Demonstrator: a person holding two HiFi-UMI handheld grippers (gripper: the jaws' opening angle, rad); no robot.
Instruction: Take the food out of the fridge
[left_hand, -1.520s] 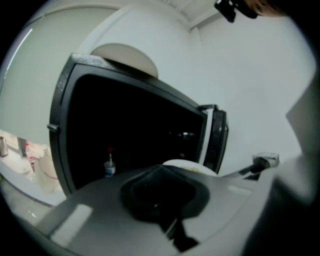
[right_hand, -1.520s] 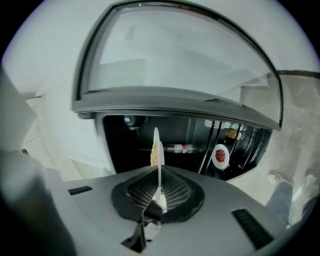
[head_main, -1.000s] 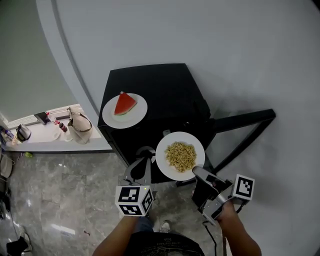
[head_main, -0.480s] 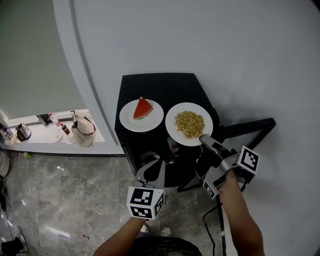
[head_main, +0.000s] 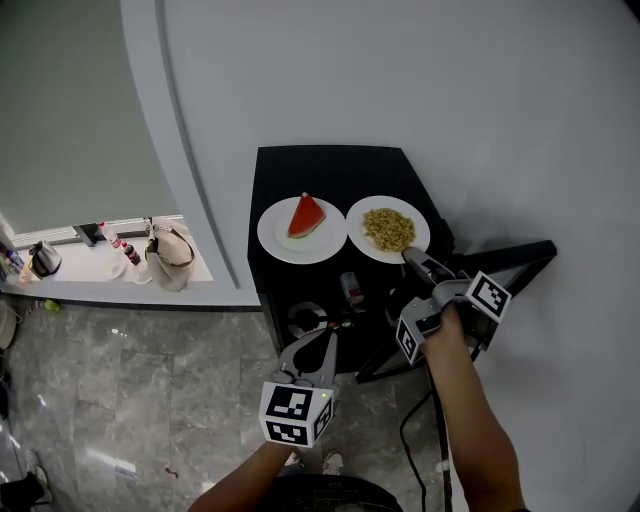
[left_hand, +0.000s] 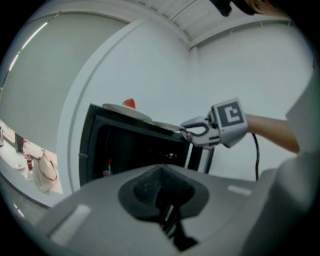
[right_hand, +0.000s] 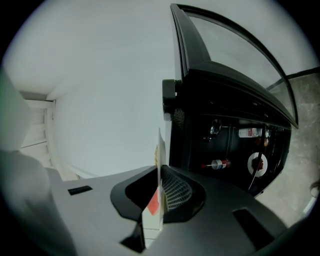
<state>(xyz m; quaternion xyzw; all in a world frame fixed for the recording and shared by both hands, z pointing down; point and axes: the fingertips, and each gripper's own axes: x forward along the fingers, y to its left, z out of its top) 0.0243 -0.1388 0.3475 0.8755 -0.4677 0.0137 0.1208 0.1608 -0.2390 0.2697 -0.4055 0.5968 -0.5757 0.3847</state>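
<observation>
the right gripper is clamped on the near right rim of the plate of noodles; in the right gripper view that rim stands edge-on between the pads. the plate is held level over the right side of the black fridge top, and whether it rests on the top cannot be told. the left gripper has its jaws together with nothing between them, and it hovers in front of the fridge opening, nearer to the person and lower than the right one. just left of the noodles, nearly touching, a second white plate sits on the fridge top with a watermelon slice on it. the fridge door stands open to the right. inside, the right gripper view shows a bottle lying on a shelf and a small plate with something red. far to the left, a ledge carries a bag and a kettle. grey marble floor lies below.
</observation>
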